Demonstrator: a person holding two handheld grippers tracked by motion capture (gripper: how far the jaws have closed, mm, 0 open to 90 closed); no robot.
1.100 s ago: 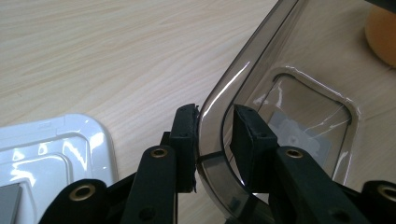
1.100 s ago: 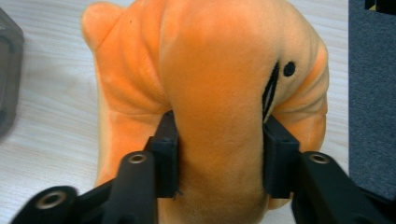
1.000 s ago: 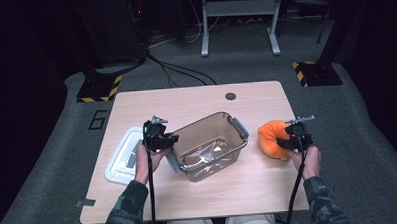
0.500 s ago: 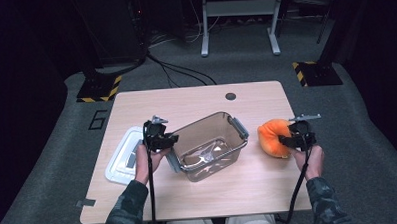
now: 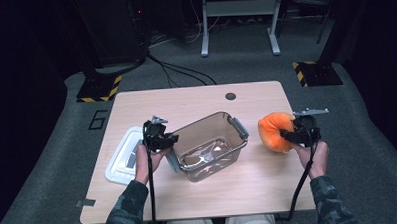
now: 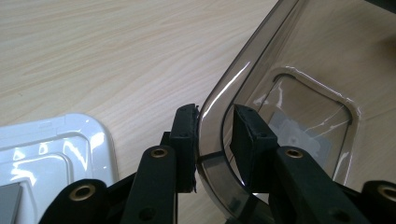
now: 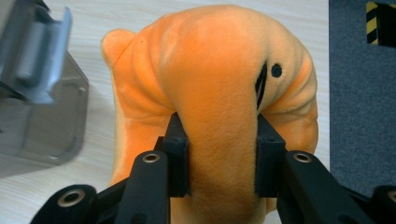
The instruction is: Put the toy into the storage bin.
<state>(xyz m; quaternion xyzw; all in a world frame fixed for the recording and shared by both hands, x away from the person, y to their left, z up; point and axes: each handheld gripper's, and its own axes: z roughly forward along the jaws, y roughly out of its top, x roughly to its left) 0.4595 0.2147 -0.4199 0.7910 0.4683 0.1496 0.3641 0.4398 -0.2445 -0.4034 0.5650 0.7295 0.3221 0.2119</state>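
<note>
Soft, light orange plush toy (image 7: 219, 88), squashed at mid-body in right tool (image 7: 223, 154) beside clear plastic bin (image 5: 210, 141) on counter (image 5: 196, 99). Left tool (image 6: 212, 140) pinching bin's stiff, slippery wall.

From my remote seat I could read only one sign: a large dark "6" (image 5: 97, 119) marked on the grey floor (image 5: 48, 162) just left of the table's far corner. The label inside the clear box was too blurred to read.
</note>
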